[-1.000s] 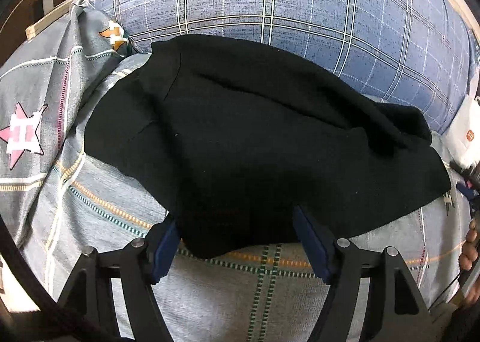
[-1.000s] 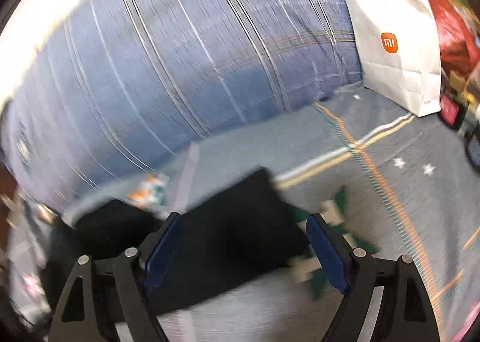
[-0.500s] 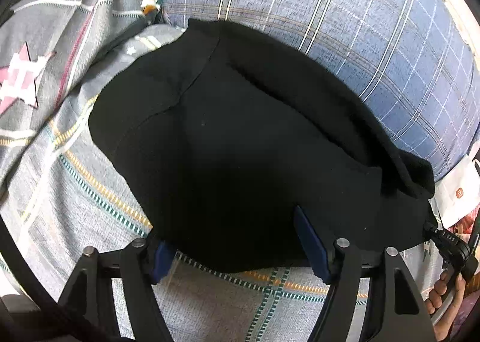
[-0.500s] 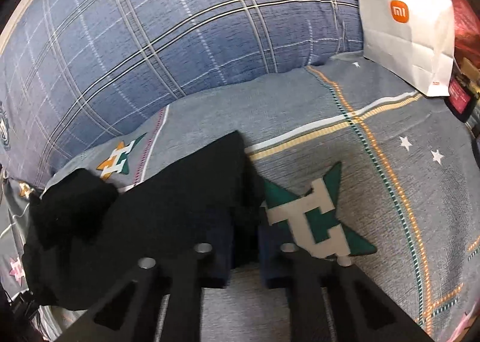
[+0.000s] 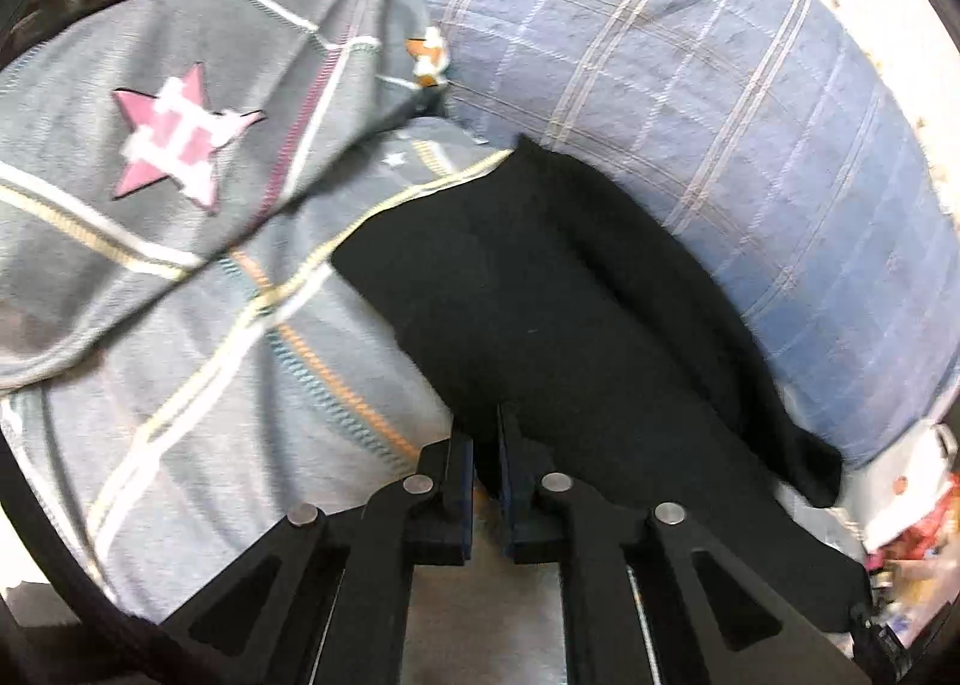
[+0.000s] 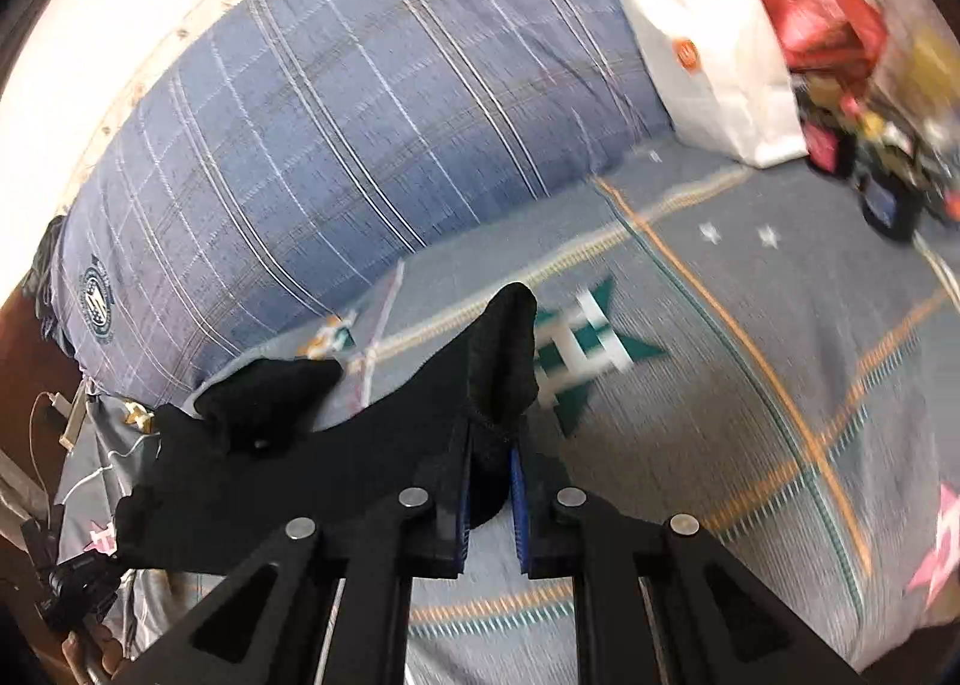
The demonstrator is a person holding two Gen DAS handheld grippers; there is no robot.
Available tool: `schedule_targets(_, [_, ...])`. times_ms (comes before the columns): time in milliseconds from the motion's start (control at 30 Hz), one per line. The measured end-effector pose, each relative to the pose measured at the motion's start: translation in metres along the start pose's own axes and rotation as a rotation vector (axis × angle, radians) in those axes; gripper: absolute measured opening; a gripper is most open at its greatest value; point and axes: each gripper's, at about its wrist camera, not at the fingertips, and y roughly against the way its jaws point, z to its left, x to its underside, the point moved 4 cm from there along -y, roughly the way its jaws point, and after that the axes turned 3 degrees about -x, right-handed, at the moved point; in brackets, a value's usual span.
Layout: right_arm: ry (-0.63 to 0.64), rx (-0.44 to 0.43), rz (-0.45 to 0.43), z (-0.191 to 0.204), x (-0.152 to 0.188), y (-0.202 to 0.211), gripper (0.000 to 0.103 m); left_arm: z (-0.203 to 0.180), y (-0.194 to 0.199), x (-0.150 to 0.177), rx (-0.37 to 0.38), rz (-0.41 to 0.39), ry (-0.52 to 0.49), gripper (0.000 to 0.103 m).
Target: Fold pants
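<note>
Nearest in the left wrist view, the left gripper [image 5: 487, 448] had its fingers [image 5: 447, 496] drawn together, clamped on the near edge of the black pants [image 5: 576, 325]. In the right wrist view, the right gripper [image 6: 487, 466] likewise had its fingers [image 6: 521, 511] pinched on another edge of the pants [image 6: 336, 445], with a tuft of cloth standing up above the grip.

Between the two grips the pants lay spread on the bed [image 5: 240, 385], over a grey sheet with stripes and star prints. Their far edge rested against a large blue plaid pillow [image 5: 720, 114]. A rumpled corner of the pants sat bunched near the pillow's base in the right view.

The step in hand seemed to be lifting the held edge to carry it over for a fold. To do it well, both grippers should probably rise together and level, keeping the cloth taut between them, then lay the edge squarely on the far side.

Farther off, a white paper bag [image 6: 720, 54] and red clutter [image 6: 816, 18] stood at the bed's far end.
</note>
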Motion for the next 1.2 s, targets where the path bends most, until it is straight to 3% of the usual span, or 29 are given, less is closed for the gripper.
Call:
schedule_targets(100, [-0.084,0.016,0.122,-0.017,0.013,-0.023,0.015,-0.006,-0.012,0.016,-0.074,0.1,-0.062,0.027])
schedule_targets(133, [-0.1,0.029,0.146,-0.02,0.015,-0.026,0.015,-0.01,-0.004,0.022,-0.087,0.094,-0.086,0.028])
schedule_targets(167, [-0.106,0.035,0.14,-0.021,0.014,-0.024,0.015,-0.017,0.008,0.027,-0.089,0.066,-0.122,0.036])
schedule_targets(200, [-0.111,0.022,0.104,-0.02,0.012,-0.016,0.015,-0.025,0.018,0.032,-0.083,0.034,-0.156,0.055])
schedule_targets(233, [-0.112,0.008,0.062,-0.017,0.011,-0.006,0.019,-0.031,0.029,0.036,-0.071,0.004,-0.18,0.065])
schedule_targets(267, [-0.109,0.0,0.027,-0.015,0.011,0.002,0.028,-0.04,0.045,0.044,-0.045,-0.043,-0.205,0.075])
schedule_targets(300, [-0.102,-0.005,-0.019,-0.011,0.011,0.014,0.036,-0.045,0.056,0.044,-0.022,-0.075,-0.231,0.075])
schedule_targets(333, [-0.089,-0.019,-0.049,-0.006,0.012,0.024,0.065,-0.053,0.068,0.051,-0.009,-0.092,-0.265,0.075])
schedule_targets(367, [-0.072,-0.039,-0.075,0.001,0.013,0.032,0.085,-0.062,0.083,0.062,0.0,-0.101,-0.303,0.075])
schedule_targets(467, [0.031,-0.05,-0.151,0.026,0.021,0.056,0.086,-0.089,0.102,0.089,0.006,-0.112,-0.416,0.075])
schedule_targets(567, [0.123,-0.064,-0.157,0.05,0.033,0.069,0.086,-0.109,0.119,0.111,0.017,-0.116,-0.503,0.075])
schedule_targets(600, [0.17,-0.053,-0.17,0.059,0.037,0.078,0.086,-0.113,0.105,0.104,0.017,-0.125,-0.526,0.075])
schedule_targets(700, [0.272,-0.009,-0.268,0.079,0.048,0.109,0.086,-0.12,0.11,0.105,0.005,-0.164,-0.572,0.076])
schedule_targets(800, [0.265,-0.078,-0.301,0.092,0.048,0.134,0.086,-0.124,0.127,0.096,-0.007,-0.169,-0.588,0.076])
schedule_targets(833, [0.255,-0.096,-0.288,0.096,0.046,0.14,0.086,-0.123,0.11,0.082,0.0,-0.165,-0.58,0.076])
schedule_targets(1033, [0.291,-0.195,-0.111,0.129,0.02,0.131,0.086,-0.134,0.111,0.029,0.092,-0.162,-0.512,0.077])
schedule_targets(1200, [0.387,-0.269,0.017,0.163,-0.002,0.086,0.086,-0.16,0.064,-0.035,0.069,-0.113,-0.438,0.079])
